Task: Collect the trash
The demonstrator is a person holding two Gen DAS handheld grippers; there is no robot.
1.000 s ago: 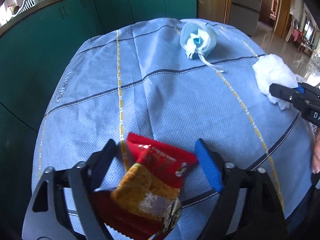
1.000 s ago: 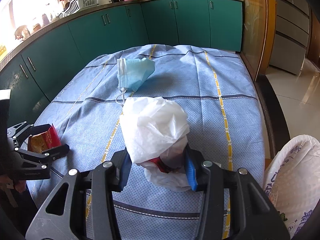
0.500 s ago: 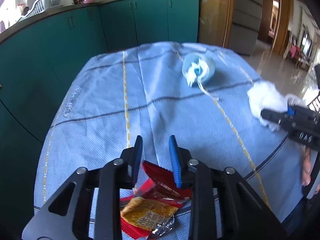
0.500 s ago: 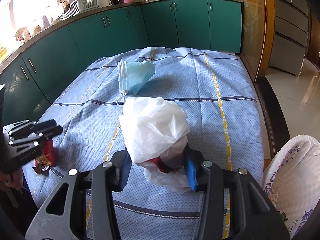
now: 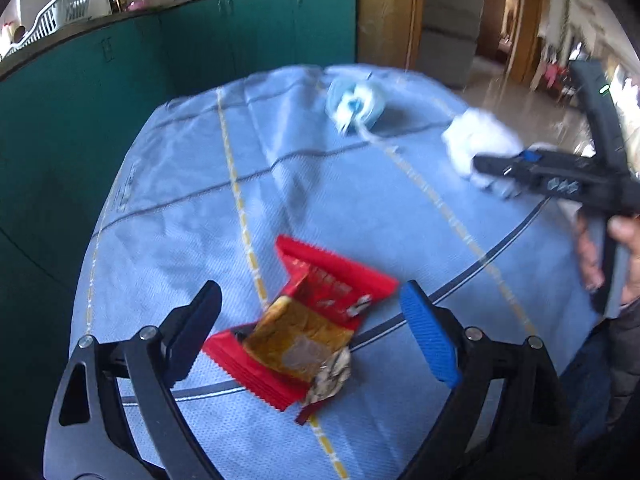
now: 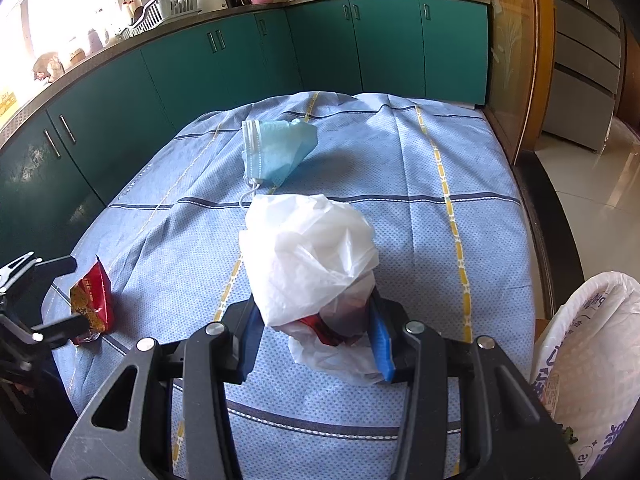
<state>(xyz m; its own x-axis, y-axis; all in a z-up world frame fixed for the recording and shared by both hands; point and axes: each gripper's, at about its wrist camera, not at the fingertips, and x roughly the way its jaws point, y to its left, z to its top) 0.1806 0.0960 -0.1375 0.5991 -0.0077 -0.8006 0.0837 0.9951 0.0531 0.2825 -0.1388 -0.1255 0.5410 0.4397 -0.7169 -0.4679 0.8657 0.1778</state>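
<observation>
**Left wrist view: three pieces of trash, two grippers, one table**

Left wrist view showed one red snack wrapper [image 5: 316,320] lying flat on the blue tablecloth [image 5: 320,200], near the table's front left corner. The left gripper [image 5: 310,324] stood over it with its jaws opening — the wrapper sat between the two fingers, and neither pad pressed on it.

Counted across both views, there were three pieces of trash: the wrapper, one blue face mask [image 6: 278,150] and one white plastic bag [image 6: 312,256]. The mask lay toward the far end of the table, its ear loop trailing toward the bag. The bag stood near the front edge, and the right gripper [image 6: 314,338] was clamped on its lower part; something red showed through the plastic there. A hand [image 5: 624,256] held that gripper at the right side of the left view.

One large white sack [image 6: 584,360] stood off the table's right edge, beside the right gripper.

Open cloth stretched between the wrapper and the mask — nothing lay on it. Green cabinets [image 6: 200,80] ran close along the table's left and far sides; tiled floor [image 6: 592,200] lay open to the right.
</observation>
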